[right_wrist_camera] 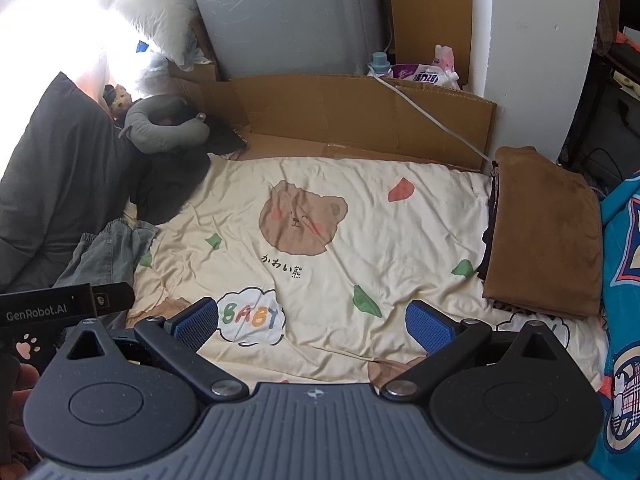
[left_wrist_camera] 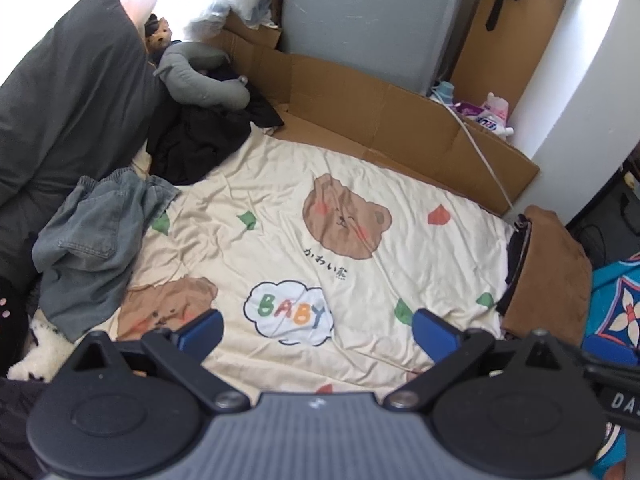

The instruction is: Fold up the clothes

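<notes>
Crumpled grey-blue jeans (left_wrist_camera: 92, 240) lie at the bed's left edge, a folded brown garment (right_wrist_camera: 544, 236) at its right edge. Your left gripper (left_wrist_camera: 316, 330) and right gripper (right_wrist_camera: 312, 324) hover wide open, empty, above the cream bear-print sheet (left_wrist_camera: 360, 184).

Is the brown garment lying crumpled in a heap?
No, the brown garment lies folded flat at the right edge of the sheet.

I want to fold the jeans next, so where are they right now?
The jeans lie crumpled at the left edge of the bear-print sheet, below the black garment and beside the dark grey pillow.
</notes>
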A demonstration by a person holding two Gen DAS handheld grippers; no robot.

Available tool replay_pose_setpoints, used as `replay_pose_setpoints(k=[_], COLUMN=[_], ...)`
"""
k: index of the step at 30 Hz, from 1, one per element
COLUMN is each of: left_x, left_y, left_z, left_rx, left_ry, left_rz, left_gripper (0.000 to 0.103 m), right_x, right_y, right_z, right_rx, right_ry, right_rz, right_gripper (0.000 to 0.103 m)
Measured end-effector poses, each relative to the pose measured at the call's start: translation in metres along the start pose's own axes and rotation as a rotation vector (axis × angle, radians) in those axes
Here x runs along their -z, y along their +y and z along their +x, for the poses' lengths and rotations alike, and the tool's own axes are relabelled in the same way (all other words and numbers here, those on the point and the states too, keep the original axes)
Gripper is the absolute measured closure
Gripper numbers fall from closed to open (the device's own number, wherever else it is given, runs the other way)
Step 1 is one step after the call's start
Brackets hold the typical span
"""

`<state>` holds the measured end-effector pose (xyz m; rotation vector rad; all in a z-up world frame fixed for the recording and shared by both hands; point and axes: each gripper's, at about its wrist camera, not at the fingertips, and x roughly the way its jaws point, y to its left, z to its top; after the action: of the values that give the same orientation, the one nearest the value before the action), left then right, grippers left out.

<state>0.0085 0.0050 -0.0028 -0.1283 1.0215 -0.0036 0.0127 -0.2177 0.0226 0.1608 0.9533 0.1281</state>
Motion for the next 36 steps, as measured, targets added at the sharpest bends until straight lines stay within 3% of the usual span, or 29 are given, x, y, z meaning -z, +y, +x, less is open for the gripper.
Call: replay_pose_setpoints(k=[26, 36], left_x=[-0.026, -0.038], left_y=[0.008, 0.036], left_z=[-0.024, -0.044], left_rx=[-0.034, -0.060], left_ry=[0.002, 0.005], left_rz=[0.023, 0.000], left_gripper=[0.001, 0.001], right_x=[-0.005, -0.006], right_y=[-0.001, -0.004], right_z=[-0.006, -0.005], right_rx=[-0.007, -0.023], right_ry=[-0.011, 0.000], right_rz=[0.006, 0.014], right_gripper=[0.000, 0.000])
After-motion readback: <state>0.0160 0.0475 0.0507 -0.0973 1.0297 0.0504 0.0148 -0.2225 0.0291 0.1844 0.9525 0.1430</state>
